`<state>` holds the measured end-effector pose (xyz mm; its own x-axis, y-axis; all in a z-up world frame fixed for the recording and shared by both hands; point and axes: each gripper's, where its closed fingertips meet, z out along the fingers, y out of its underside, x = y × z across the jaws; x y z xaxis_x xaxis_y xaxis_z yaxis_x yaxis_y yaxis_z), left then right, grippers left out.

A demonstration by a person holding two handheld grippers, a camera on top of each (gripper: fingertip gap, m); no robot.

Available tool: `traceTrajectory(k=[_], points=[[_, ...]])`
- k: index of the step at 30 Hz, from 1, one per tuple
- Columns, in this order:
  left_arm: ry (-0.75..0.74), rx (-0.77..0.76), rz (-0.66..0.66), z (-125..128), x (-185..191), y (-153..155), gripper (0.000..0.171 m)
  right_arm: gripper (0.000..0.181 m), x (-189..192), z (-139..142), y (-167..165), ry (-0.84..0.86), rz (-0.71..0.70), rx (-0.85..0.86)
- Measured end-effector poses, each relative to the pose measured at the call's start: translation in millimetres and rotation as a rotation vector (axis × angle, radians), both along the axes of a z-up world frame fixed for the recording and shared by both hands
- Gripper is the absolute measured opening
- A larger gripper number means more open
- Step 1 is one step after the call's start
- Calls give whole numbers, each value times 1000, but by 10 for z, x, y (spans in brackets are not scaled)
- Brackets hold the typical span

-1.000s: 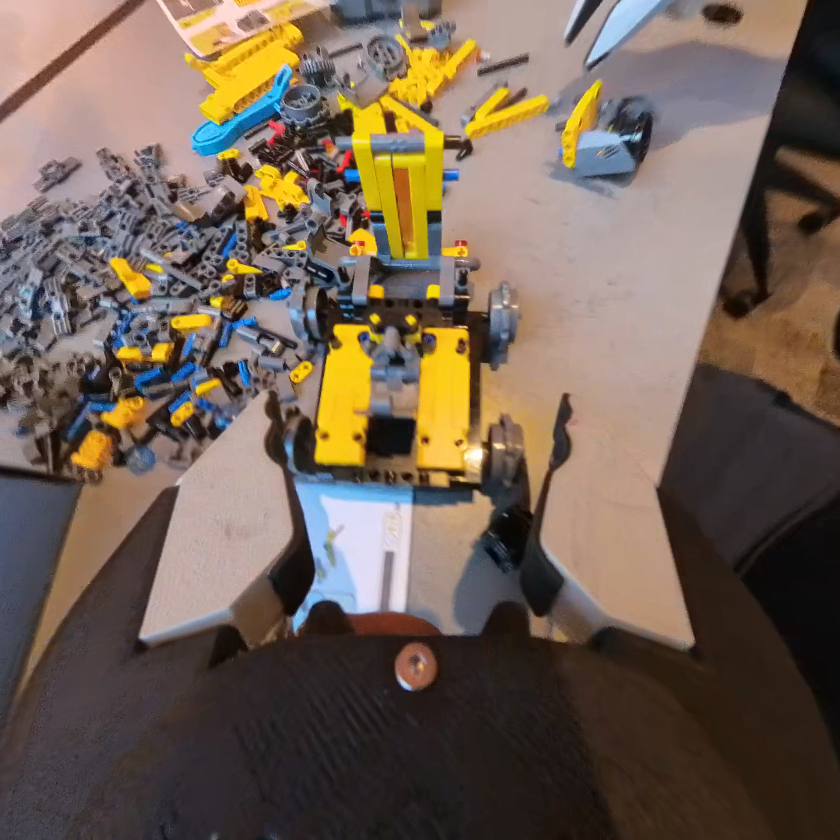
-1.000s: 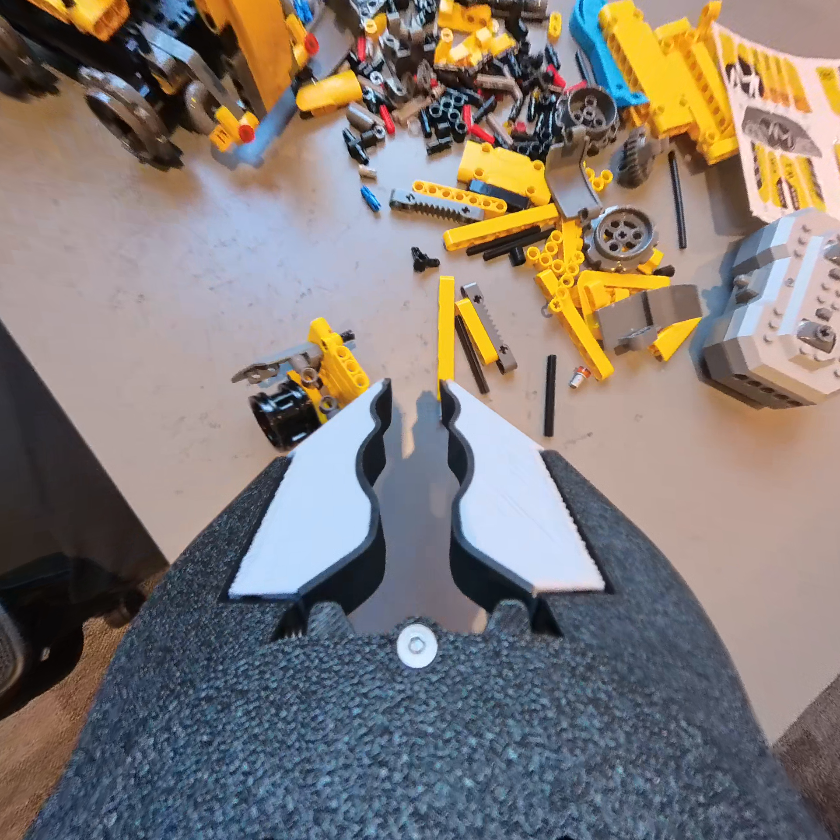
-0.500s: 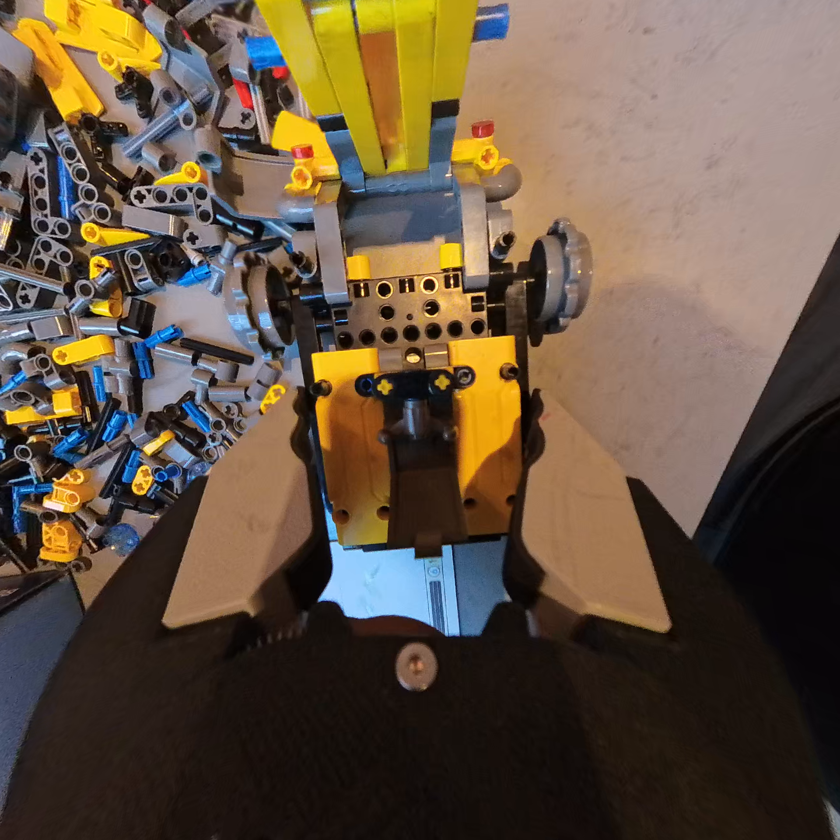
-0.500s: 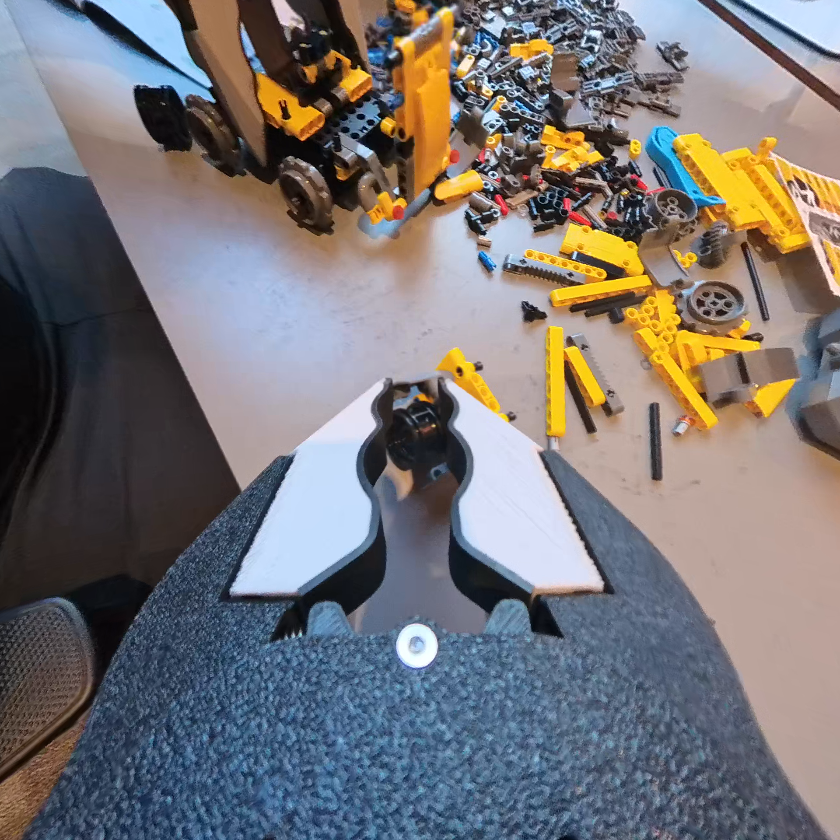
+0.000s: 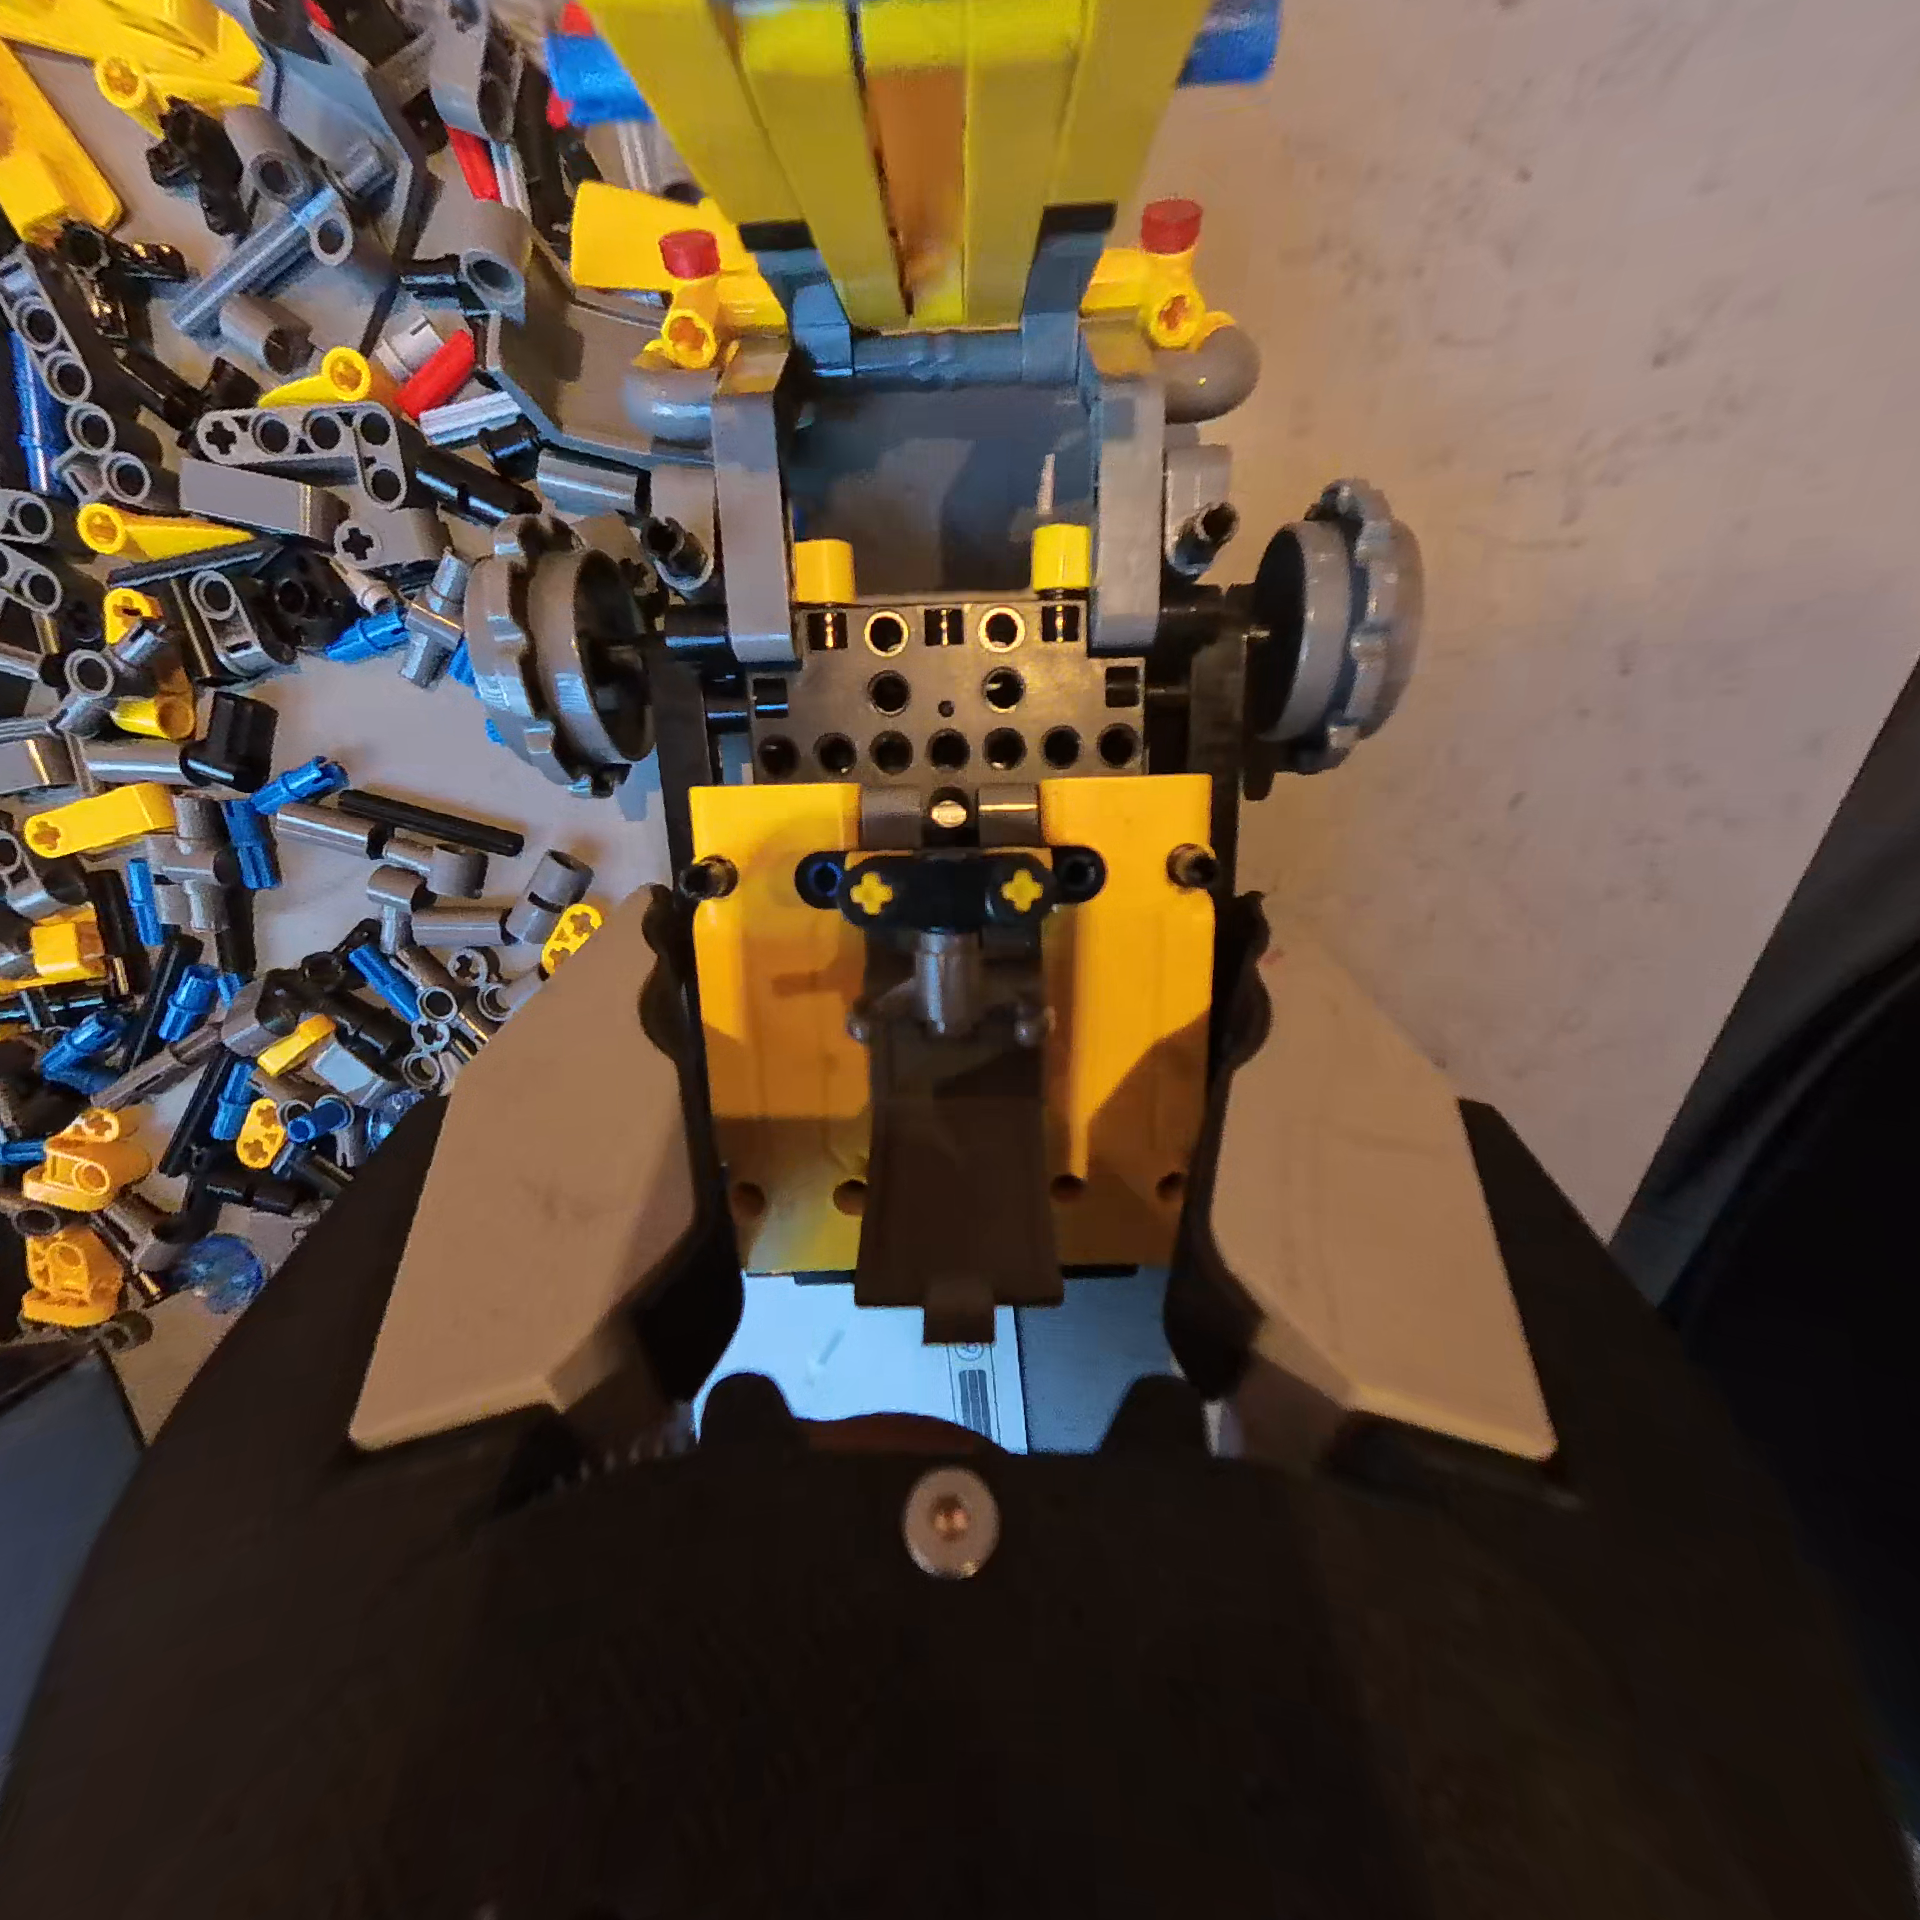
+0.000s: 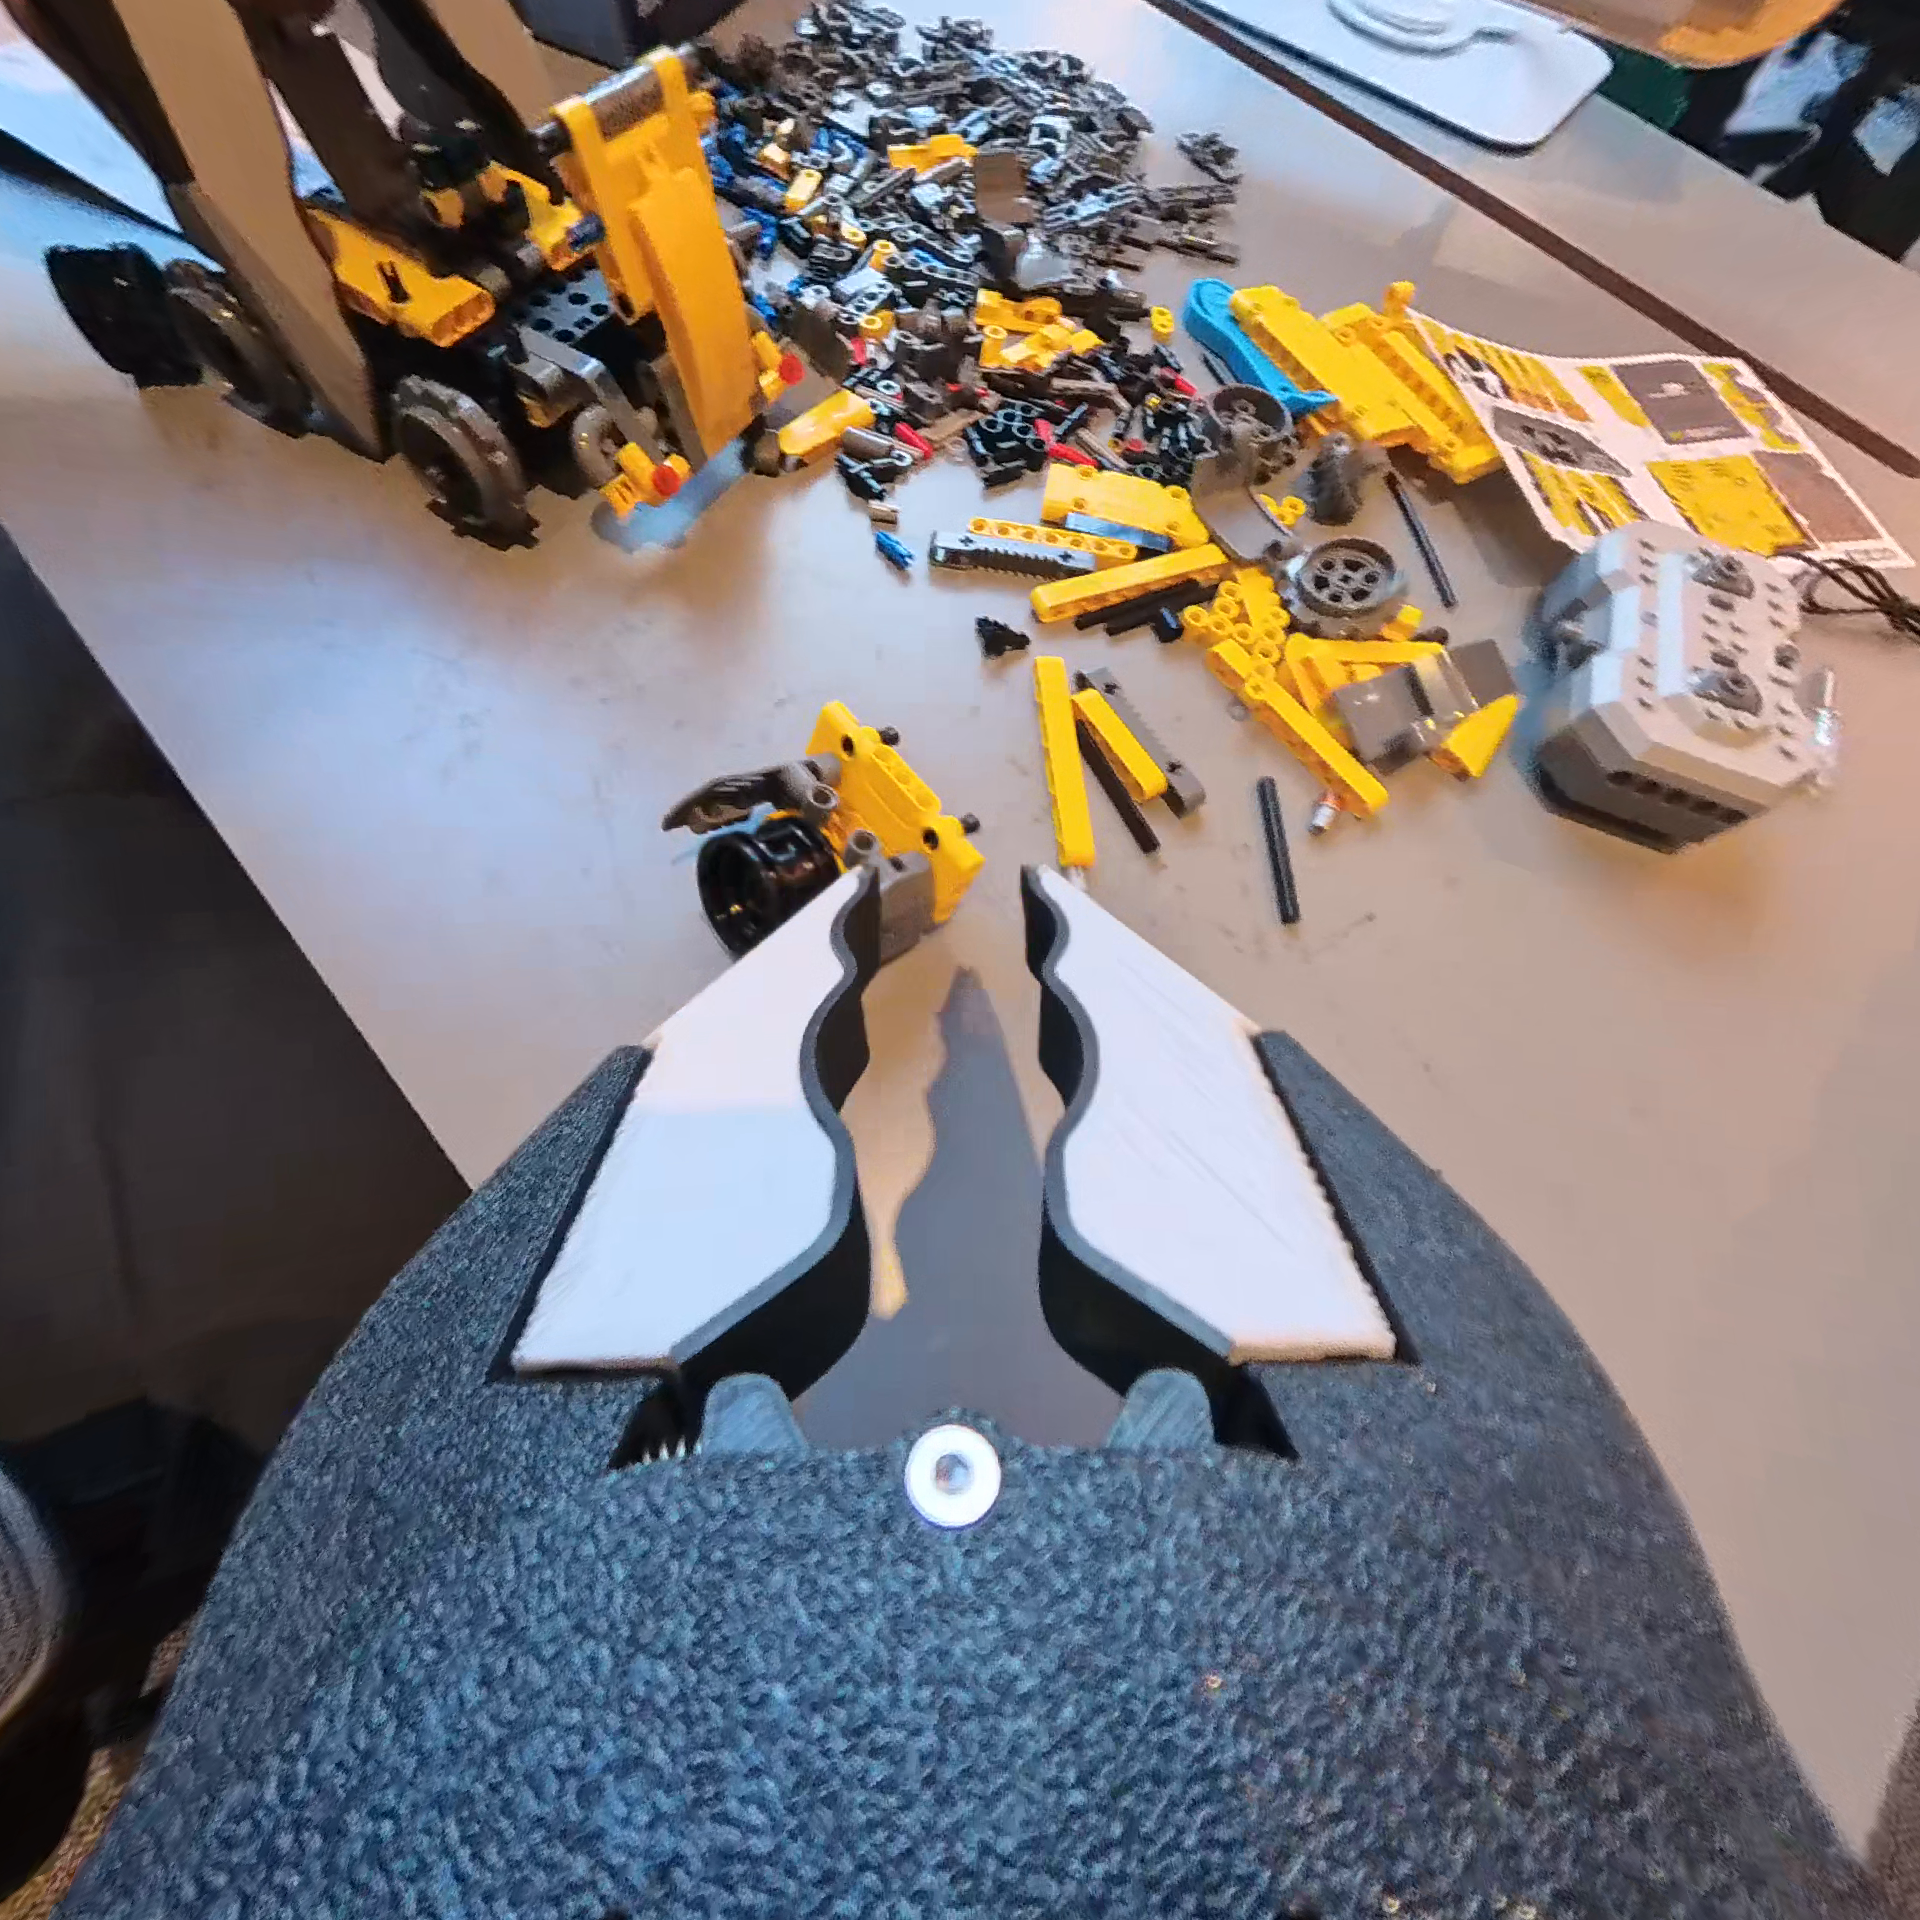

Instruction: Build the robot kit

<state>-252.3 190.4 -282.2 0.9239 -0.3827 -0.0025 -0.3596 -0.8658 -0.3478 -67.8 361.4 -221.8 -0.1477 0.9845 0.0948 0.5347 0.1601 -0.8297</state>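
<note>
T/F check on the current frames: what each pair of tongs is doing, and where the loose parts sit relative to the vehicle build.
1. The left tongs are closed around the yellow and black vehicle model. True.
2. The right tongs hold the small wheel assembly. False: their fingers are apart and empty, and the assembly lies on the table just ahead of the left fingertip.
3. The vehicle model has a yellow mast standing up at its far end. True.
4. The grey motor block is mounted on the vehicle model. False: it sits loose on the table by the sticker sheet.
</note>
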Motion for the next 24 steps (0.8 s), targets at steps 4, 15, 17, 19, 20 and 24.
traceTrajectory(k=[4,15,17,19,20,24], points=[[-1,21,3,16,-6,20,102,27,86,2,99,18,-51,-38],[-31,146,2,339,-31,81,102,27,4,124,-207,42,-27,18],[-45,171,7,475,-58,70,102,27,-55,210,-377,66,7,-7],[-33,203,13,658,-132,44,102,28,-141,281,-642,76,69,-30],[-31,221,19,763,-175,24,102,28,-200,300,-798,77,105,-30],[-23,294,63,1157,-365,-100,102,34,-556,229,-1484,38,239,-92]])
